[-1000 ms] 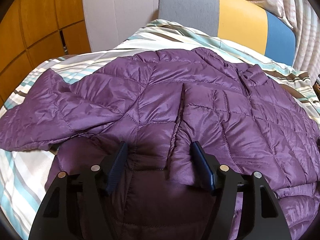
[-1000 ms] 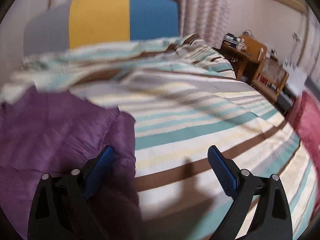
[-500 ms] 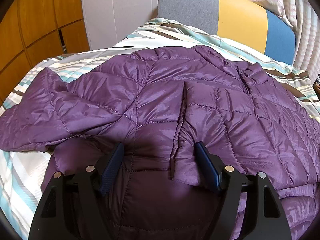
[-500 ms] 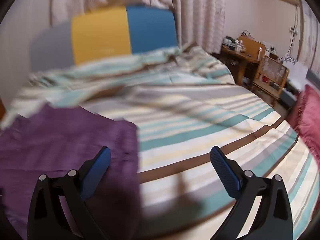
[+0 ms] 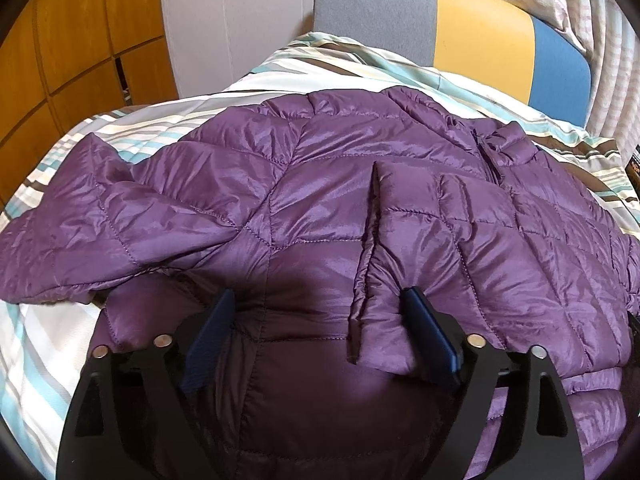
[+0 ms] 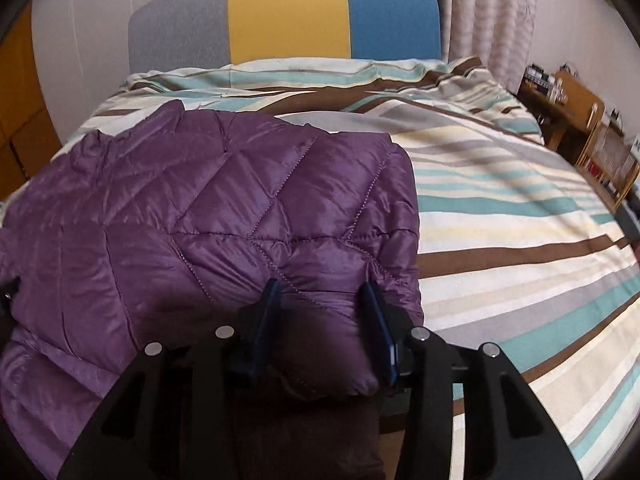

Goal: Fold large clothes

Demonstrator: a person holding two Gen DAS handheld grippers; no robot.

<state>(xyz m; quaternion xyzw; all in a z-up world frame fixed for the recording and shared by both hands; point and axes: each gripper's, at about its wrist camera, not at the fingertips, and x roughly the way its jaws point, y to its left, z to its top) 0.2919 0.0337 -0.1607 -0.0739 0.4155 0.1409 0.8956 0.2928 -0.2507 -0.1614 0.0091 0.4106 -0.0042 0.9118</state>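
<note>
Right tool [image 6: 320, 320] closing on the purple quilted down jacket's [image 6: 224, 208] near right hem, flat on the striped bed [image 6: 520, 216]; left tool [image 5: 320, 336] opening, spread. We judge slick padding may slip.

A purple quilted puffer jacket [image 5: 320, 216] lies spread across the striped bed cover [image 5: 60, 368], shiny and puffy with diamond stitching. One sleeve stretches out flat to the left in the left wrist view; a cuffed sleeve end is folded back over the body near the middle.
</note>
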